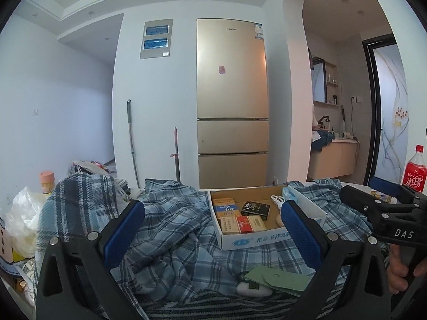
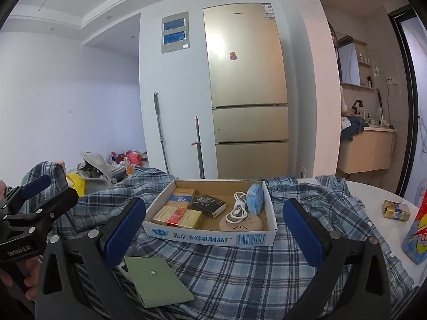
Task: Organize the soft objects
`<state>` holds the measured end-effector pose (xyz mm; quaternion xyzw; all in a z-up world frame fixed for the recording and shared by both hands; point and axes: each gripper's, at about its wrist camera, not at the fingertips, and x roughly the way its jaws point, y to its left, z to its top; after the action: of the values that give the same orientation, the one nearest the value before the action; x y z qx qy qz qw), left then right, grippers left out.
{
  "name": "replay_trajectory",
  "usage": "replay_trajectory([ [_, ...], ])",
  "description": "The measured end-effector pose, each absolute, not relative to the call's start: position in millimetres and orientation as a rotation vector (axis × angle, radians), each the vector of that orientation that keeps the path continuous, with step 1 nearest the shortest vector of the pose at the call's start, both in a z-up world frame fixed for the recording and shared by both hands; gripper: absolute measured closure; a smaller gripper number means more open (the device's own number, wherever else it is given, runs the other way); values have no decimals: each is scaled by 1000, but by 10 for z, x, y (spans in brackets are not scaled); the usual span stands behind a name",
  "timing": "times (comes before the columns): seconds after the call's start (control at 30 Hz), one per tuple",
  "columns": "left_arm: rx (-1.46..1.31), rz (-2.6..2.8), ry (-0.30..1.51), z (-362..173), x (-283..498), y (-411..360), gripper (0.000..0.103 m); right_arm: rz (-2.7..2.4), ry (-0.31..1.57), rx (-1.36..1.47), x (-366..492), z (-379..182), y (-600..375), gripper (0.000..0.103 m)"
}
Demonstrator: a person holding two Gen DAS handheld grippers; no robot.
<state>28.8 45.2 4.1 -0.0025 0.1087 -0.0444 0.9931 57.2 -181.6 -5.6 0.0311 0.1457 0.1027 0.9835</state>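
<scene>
A blue plaid shirt (image 1: pixel 173 229) lies rumpled over the table; in the right wrist view it (image 2: pixel 240 272) spreads flatter. A shallow cardboard box (image 2: pixel 213 236) of small packets, a white cable and a blue mask pack sits on top of it, also in the left wrist view (image 1: pixel 234 241). A green card (image 2: pixel 157 280) lies on the shirt near the front. My left gripper (image 1: pixel 213 229) is open and empty above the cloth, left of the box. My right gripper (image 2: pixel 213 229) is open and empty, framing the box. Each gripper shows at the edge of the other's view.
A red drink bottle (image 1: pixel 415 173) and a yellow packet (image 2: pixel 396 210) stand on the white table (image 2: pixel 373 194) at the right. Plastic bags (image 1: pixel 24 221) and clutter sit at the left. A gold fridge (image 1: pixel 232 101) and mop handles are behind.
</scene>
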Motion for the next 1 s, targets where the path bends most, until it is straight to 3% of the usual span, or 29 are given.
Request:
replay_trajectory([
  [0.67, -40, -77, 327, -49, 405, 521, 0, 270, 458, 76, 792, -208, -1763, 1],
  [1.0, -21, -74, 311, -42, 353, 496, 0, 452, 681, 101, 1013, -486, -1612, 16],
])
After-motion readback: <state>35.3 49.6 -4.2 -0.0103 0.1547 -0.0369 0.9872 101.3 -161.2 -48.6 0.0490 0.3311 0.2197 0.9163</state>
